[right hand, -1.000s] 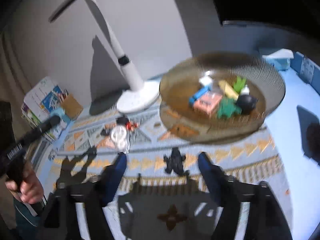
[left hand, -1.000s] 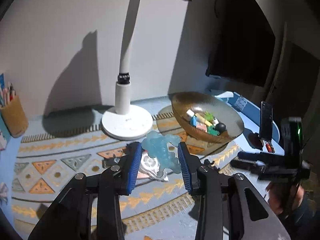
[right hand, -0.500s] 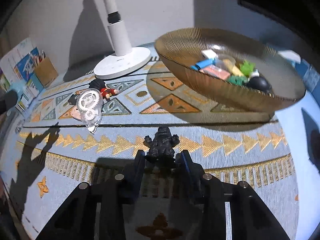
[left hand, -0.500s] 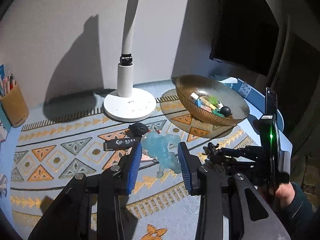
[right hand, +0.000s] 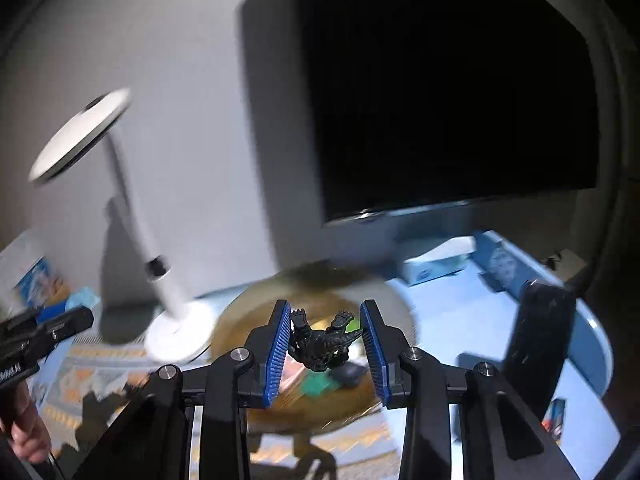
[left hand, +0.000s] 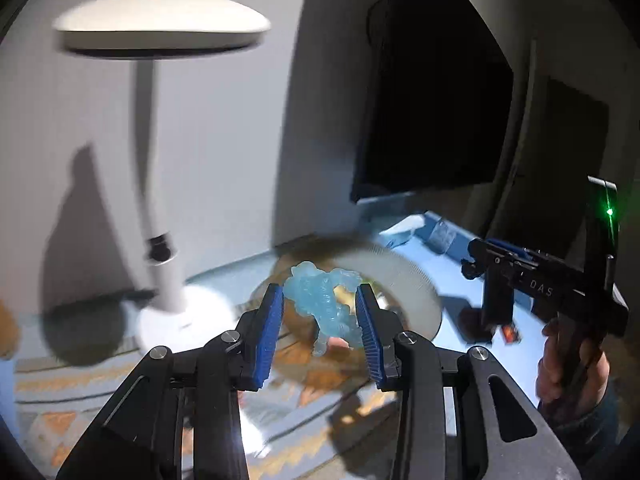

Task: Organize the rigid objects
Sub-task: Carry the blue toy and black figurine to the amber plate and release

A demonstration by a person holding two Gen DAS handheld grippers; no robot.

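My left gripper (left hand: 319,316) is shut on a translucent pale blue figurine (left hand: 325,304) and holds it in the air over the near side of the brown ribbed bowl (left hand: 404,284). My right gripper (right hand: 325,340) is shut on a small black monster figurine (right hand: 322,344) and holds it above the same bowl (right hand: 240,320), which contains several small toys, blurred here. The right gripper also shows in the left wrist view (left hand: 520,280), at the right.
A white desk lamp (left hand: 160,216) stands left of the bowl on the patterned mat (left hand: 72,384). A dark monitor (right hand: 448,88) stands behind. A tissue box (right hand: 436,260) and a black phone (right hand: 536,332) are to the right.
Both grippers have lifted off the mat with their figurines and moved up over the bowl. The views have tilted upward and are blurred by motion.
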